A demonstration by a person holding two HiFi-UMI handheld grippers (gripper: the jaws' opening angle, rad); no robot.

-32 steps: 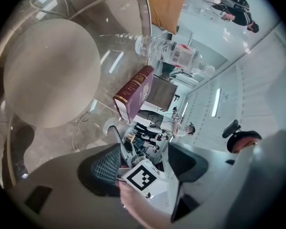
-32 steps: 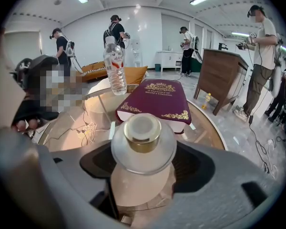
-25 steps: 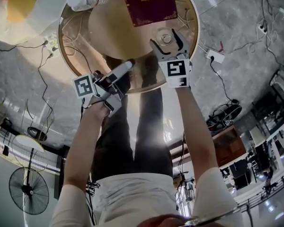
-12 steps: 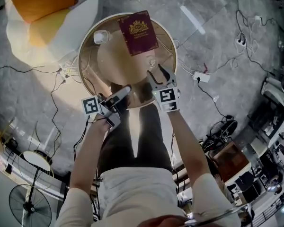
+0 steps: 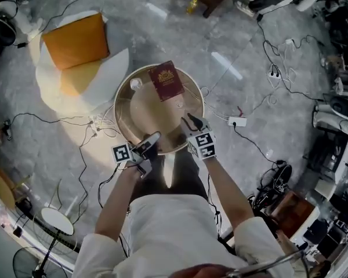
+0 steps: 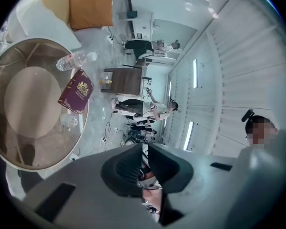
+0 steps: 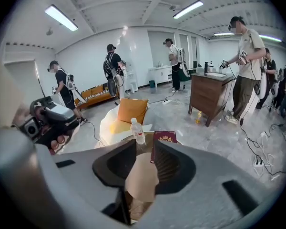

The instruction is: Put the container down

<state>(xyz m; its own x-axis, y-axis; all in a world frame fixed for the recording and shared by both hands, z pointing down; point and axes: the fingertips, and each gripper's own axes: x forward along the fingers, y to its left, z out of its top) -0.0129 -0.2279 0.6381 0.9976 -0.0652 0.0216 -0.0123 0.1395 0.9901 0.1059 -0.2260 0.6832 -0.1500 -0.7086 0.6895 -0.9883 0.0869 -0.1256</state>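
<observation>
My left gripper (image 5: pixel 155 136) had fingers shut, empty; my right gripper (image 5: pixel 196 120) had fingers just closing, part-open, empty, the table (image 5: pixel 120 116) below both.

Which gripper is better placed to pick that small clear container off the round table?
Probably the right. The right gripper points down at the table, nearer the container, jaws just closing but apart, empty. The left gripper, just shut empty, points level past the rim.

A round table (image 5: pixel 140 112) bears a maroon book (image 5: pixel 166 80), bottle (image 5: pixel 136 84) and clear container (image 6: pixel 69 122).
</observation>
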